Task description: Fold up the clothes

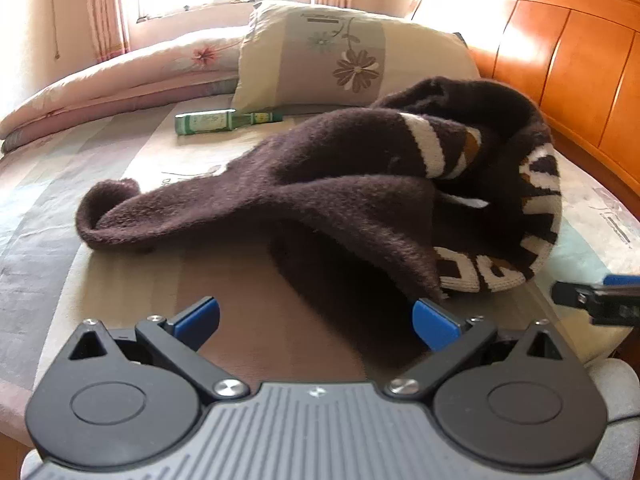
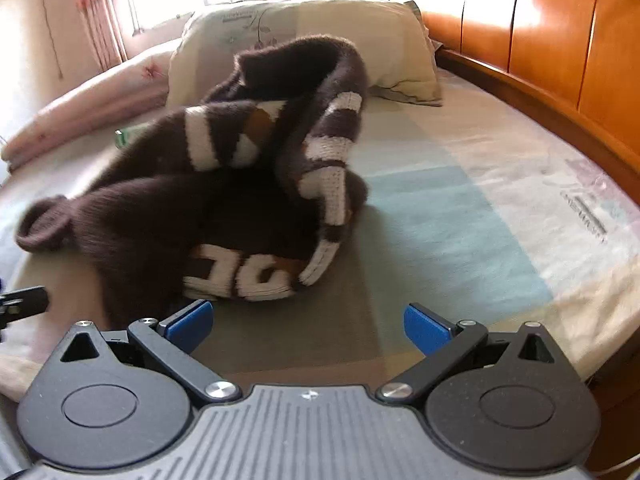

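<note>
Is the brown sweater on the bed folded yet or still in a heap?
Still in a heap: the brown sweater lies bunched and twisted on the bed, one sleeve trailing out, no flat layers.

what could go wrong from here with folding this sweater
The brown sweater lies bunched and twisted on the bed, so a grab by either open tongs, left or right, may catch several layers and fold in the tangle. The green bottle lies close behind the sweater, near the pillow; spreading the knit out could knock or roll it.
</note>
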A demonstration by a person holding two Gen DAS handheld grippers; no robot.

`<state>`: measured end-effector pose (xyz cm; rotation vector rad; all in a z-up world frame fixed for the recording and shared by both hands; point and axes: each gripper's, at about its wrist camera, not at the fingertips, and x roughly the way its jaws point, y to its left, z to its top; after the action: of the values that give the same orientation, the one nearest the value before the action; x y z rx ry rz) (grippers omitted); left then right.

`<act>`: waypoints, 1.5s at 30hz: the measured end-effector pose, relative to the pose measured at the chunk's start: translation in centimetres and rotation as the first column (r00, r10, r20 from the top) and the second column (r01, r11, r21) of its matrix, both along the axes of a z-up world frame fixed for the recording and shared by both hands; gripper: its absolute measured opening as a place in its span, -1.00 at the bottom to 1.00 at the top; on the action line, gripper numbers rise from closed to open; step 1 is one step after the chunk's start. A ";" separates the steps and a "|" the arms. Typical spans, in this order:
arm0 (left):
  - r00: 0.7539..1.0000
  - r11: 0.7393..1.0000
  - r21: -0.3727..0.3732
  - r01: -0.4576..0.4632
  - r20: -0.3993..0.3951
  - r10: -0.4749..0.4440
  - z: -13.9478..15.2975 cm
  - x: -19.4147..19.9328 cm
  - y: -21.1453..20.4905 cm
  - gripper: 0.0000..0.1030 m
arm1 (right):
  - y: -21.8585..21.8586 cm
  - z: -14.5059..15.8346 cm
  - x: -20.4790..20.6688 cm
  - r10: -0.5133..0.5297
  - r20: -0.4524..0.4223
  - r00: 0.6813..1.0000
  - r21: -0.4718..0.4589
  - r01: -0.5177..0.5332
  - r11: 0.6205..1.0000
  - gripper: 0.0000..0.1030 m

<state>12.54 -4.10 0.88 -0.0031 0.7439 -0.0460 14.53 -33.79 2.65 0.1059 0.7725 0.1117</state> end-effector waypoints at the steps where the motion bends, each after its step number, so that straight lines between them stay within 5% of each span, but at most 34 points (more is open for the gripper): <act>1: 1.000 1.000 -0.001 0.004 -0.003 -0.004 -0.2 0.1 -0.1 0.99 | -0.3 -0.2 0.5 -0.005 0.006 1.000 -0.002 0.005 1.000 1.00; 8: 0.999 0.999 -0.005 0.035 -0.023 -0.035 -1.2 0.5 -0.6 0.99 | -1.8 -2.3 6.4 -0.071 -0.051 0.996 0.014 0.072 0.997 1.00; 14: 0.999 1.000 -0.004 0.016 -0.033 -0.016 -2.0 1.8 -0.3 0.99 | -3.4 -4.5 8.9 -0.144 -0.109 0.984 -0.130 0.129 0.983 1.00; 23: 0.998 1.000 -0.014 0.017 -0.058 -0.018 -3.2 3.2 -0.3 0.99 | -13.0 -1.6 14.3 -0.344 0.051 0.938 -0.307 0.342 0.888 1.00; 28: 0.997 1.000 -0.001 0.022 -0.075 -0.022 -3.6 3.6 -0.5 0.99 | -15.8 -1.4 19.3 -0.310 -0.030 0.950 -0.368 0.278 0.887 1.00; 32: 0.997 0.999 0.004 0.033 -0.071 -0.033 -3.5 3.7 -0.6 0.99 | -15.0 -0.6 18.5 -0.239 -0.083 0.968 -0.339 0.198 0.920 1.00; 38: 0.997 0.999 0.017 0.042 -0.071 -0.041 -3.7 4.0 -1.1 0.99 | -11.0 2.2 12.2 0.008 -0.129 0.992 -0.152 -0.028 0.988 1.00; 45: 0.998 0.998 0.059 0.004 -0.057 0.000 -3.6 3.7 -0.2 0.99 | -2.0 3.6 8.5 0.389 -0.114 0.914 -0.025 -0.394 0.919 1.00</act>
<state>16.25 -4.27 -2.67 0.0525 0.8016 -0.0260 23.06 -35.75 6.25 -0.0915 0.8957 0.4730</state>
